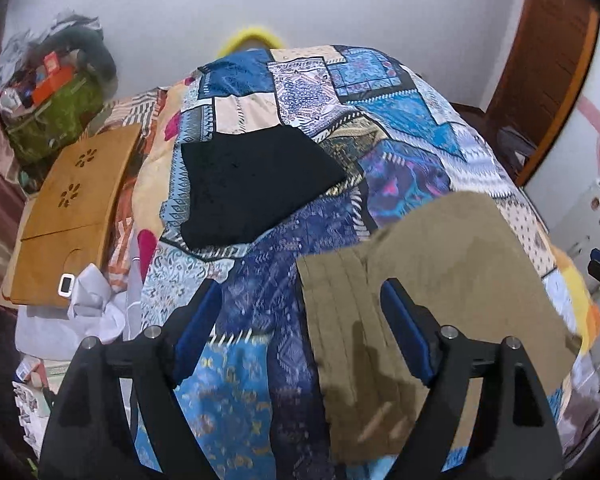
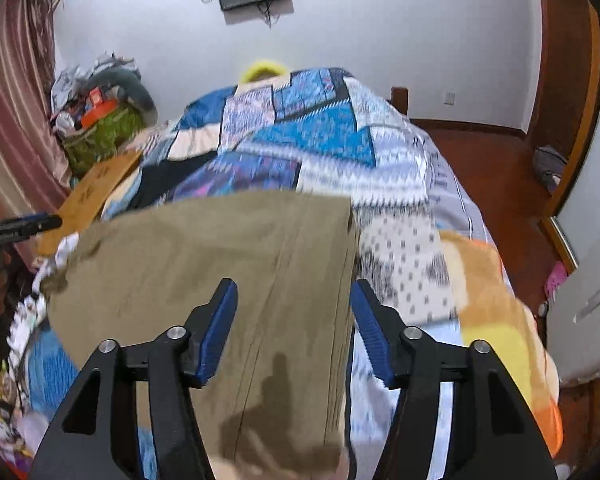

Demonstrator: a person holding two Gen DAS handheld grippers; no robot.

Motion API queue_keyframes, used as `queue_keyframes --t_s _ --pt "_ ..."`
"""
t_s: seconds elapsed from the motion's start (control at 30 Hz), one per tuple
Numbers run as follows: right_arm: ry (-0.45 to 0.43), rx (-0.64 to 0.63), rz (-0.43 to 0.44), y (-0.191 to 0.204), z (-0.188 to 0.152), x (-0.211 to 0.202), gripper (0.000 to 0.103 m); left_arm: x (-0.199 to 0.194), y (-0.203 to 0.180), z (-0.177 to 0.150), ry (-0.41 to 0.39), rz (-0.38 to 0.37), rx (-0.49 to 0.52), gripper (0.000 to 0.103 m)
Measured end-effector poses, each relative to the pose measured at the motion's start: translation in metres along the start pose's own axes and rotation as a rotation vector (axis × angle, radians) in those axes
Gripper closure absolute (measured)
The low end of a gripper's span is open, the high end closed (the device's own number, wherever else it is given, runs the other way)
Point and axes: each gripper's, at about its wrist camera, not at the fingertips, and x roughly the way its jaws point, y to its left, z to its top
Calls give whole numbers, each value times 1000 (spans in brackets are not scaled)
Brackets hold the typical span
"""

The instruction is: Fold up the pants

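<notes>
Khaki pants lie folded flat on a blue patchwork bedspread. In the right wrist view the same khaki pants fill the middle, their right edge running down between my fingers. My left gripper hangs above the spread and the pants' left edge, jaws wide apart, nothing pressed between the blue pads. My right gripper hovers over the pants' right part, open, its pads clear of the cloth. A folded black garment lies farther back on the spread.
A wooden lap tray rests at the bed's left side beside white cloth. A green bag heaped with clutter stands by the curtain. An orange-yellow blanket lies at the bed's right edge, above red floor. The other gripper's tip shows at left.
</notes>
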Motion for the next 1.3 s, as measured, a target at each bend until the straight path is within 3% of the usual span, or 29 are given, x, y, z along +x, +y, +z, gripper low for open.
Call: queue_keyframes --t_s 0.27,0.57,0.73,0.8,1.0,1.07,1.2,1.3 --pt "29 0 -8 -20 40 66 42 42 1 27 47 8 -4 21" --pt "187 50 42 -54 65 184 43 98 -10 23 138 -99 12 21" --pt "275 77 62 -63 70 227 62 108 -10 17 133 -82 27 20" --pt "294 61 75 -59 67 236 70 108 -8 15 111 -41 31 26" --pt "300 -31 3 -45 59 239 78 109 -10 10 72 78 19 27" --pt "317 -49 -94 -45 60 242 96 107 -9 9 70 87 7 27" --pt "358 -82 -139 -45 61 228 94 79 -7 14 22 87 16 27" --pt "301 -118 -119 -34 68 192 92 50 4 23 -49 101 -17 26"
